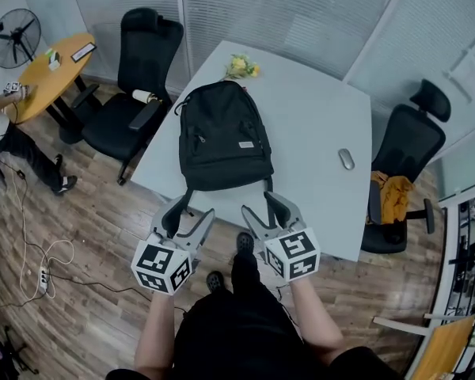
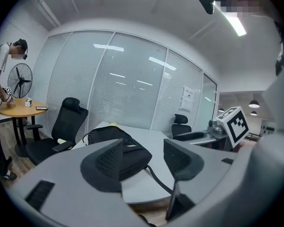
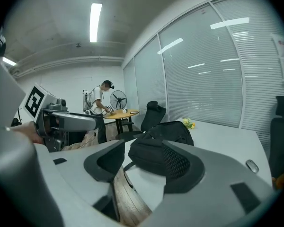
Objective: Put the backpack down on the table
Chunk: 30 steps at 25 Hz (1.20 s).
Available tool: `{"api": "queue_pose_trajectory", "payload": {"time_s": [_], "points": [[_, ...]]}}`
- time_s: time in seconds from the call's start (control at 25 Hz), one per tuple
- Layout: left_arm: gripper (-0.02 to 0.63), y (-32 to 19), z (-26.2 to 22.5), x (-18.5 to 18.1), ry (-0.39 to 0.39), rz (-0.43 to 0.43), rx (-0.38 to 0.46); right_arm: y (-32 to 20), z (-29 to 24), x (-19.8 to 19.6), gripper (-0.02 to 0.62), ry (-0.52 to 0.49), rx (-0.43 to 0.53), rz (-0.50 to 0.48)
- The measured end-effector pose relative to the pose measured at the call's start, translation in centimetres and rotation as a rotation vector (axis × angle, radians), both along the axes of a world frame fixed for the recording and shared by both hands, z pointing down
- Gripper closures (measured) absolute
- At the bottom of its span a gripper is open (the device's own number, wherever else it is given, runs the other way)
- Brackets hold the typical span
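The backpack (image 1: 224, 137) lies flat on the white table (image 1: 321, 125), front panel up, top handle towards the far edge and base towards the person, so the placement appears complete. The left gripper (image 1: 192, 210) and the right gripper (image 1: 263, 206) hang off the near table edge, just short of the base. Both are empty: the left jaws stand moderately apart, the right jaws are set narrower, and neither pair presses on anything. Handling estimate: the bag is soft fabric with a slack, lightly filled body. It should sag when lifted, is not fragile, and its woven surface should not slip in the pads. Recommended grip points are the top handle or the two shoulder straps (image 1: 188, 198), which trail over the near edge. The body panel would only bunch up. Only the head view gives the full layout: the mouse (image 1: 346, 159) well to the right of the bag, the yellow flowers (image 1: 241, 67) at the far edge and the office chairs on either side. The left gripper view adds the low profile of the bag and one strap drooping below the tabletop. The right gripper view shows a person at the round table (image 3: 118, 113) in the background. Whether the strap ends hang free cannot be confirmed, as the grippers cover them.
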<state>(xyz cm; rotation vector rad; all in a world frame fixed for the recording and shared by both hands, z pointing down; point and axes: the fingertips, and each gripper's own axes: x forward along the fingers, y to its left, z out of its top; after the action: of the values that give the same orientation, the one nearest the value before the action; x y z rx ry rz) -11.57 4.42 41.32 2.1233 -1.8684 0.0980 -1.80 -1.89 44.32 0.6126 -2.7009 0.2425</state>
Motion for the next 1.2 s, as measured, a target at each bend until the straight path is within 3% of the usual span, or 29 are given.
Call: {"api": "queue_pose_trajectory", "payload": {"time_s": [0.44,1.2], "points": [[0.431,4.6,-1.9,0.8,-0.020,-0.009,0.047,5.2,-2.3,0.3,0.408,-0.058,0.040,-0.026],[0.580,6.8,-4.1,0.3,-0.063,-0.034,0.107,7.2,-5.2,0.4,0.546,-0.162,0.087,-0.021]]}}
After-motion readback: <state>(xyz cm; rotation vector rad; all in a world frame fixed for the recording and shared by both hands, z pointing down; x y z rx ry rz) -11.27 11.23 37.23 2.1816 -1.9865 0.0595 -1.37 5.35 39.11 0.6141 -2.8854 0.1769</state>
